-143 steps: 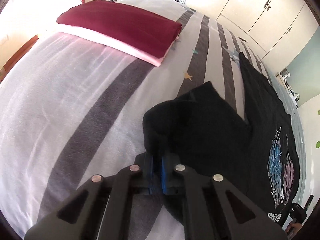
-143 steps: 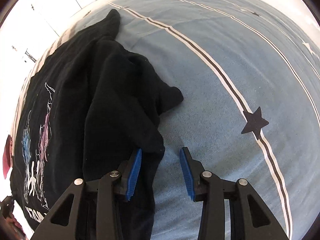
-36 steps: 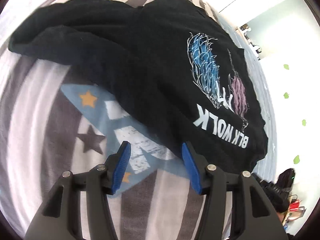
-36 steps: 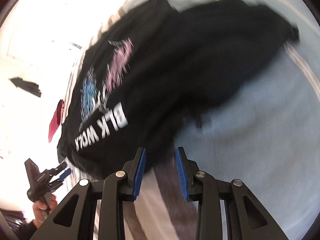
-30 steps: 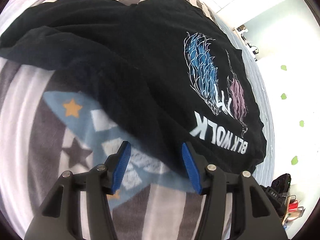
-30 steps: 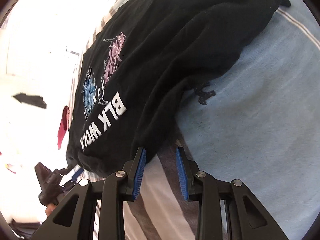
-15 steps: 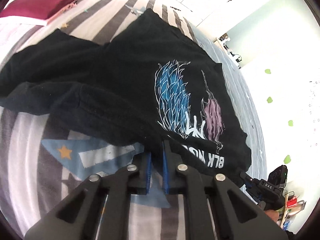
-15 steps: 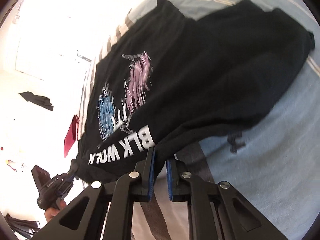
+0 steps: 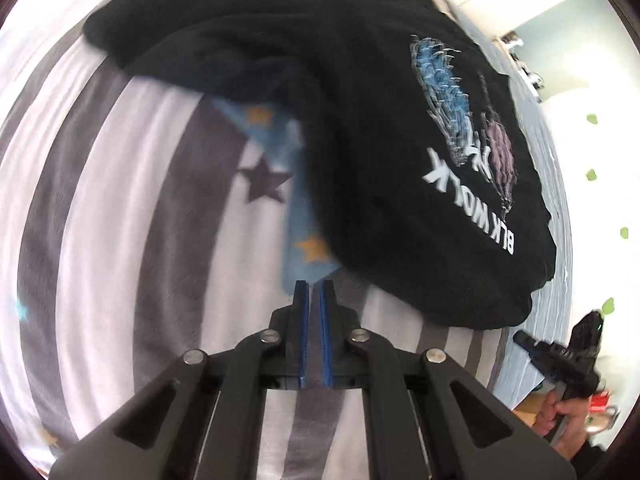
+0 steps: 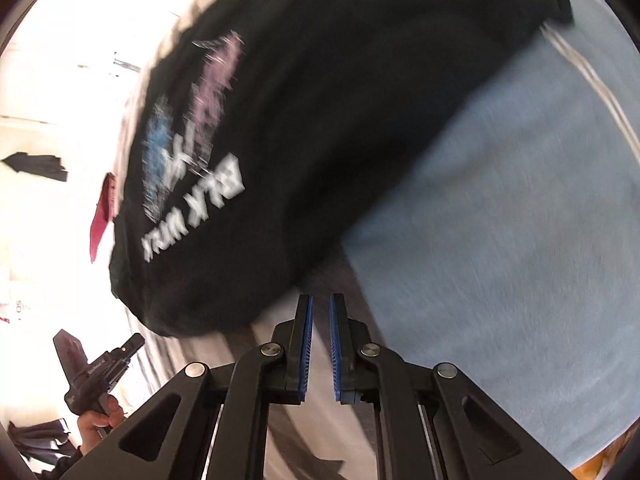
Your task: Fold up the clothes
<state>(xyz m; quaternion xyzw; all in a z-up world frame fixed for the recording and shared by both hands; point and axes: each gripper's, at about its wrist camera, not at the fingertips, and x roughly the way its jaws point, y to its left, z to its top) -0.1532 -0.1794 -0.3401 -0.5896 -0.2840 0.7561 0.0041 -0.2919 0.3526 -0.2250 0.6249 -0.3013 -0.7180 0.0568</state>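
Two grippers, left (image 9: 314,286) and right (image 10: 321,300), jaws narrowed, nothing between; black graphic T-shirt (image 9: 360,128) at 12 o'clock, hem grasp apparently missed; regrip needed.

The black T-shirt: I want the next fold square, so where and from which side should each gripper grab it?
Grip the black T-shirt at its bottom hem, the rounded edge below the BLK WOLK print, one corner per gripper. Come in low from the near side, since that edge faces both sets of jaws and bulges slightly off the bedsheet.
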